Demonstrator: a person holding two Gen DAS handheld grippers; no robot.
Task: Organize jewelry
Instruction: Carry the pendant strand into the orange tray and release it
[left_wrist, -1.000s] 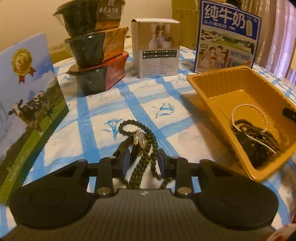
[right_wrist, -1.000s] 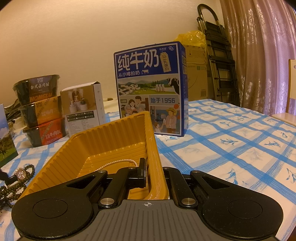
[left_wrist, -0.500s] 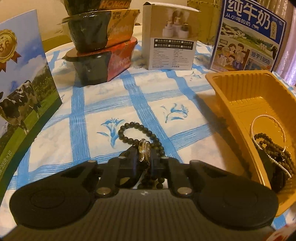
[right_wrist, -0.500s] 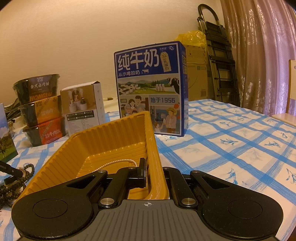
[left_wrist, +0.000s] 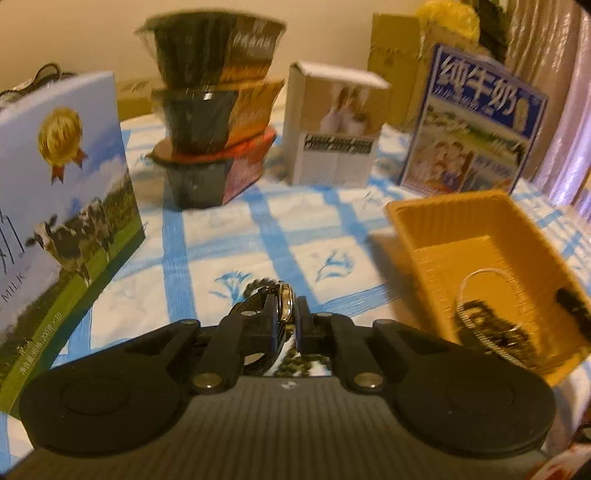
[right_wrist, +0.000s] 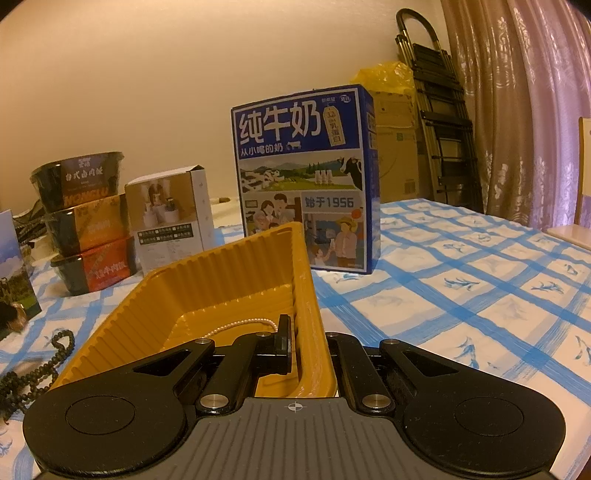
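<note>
My left gripper is shut on a wristwatch with a gold rim and dark strap, held above the tablecloth. A dark bead necklace lies under it and also shows in the right wrist view. The yellow tray stands to the right, holding a pearl bracelet and dark beads. My right gripper is shut on the tray's right wall; its left finger is inside the tray near the pearl bracelet.
Stacked food bowls, a white box and a blue milk carton stand along the back. A second milk box stands at the left. A folded ladder and curtain are beyond the table.
My left gripper closed on the watch and has lifted it off the bead necklace, tilting the view upward. The right gripper and the tray have not moved.
</note>
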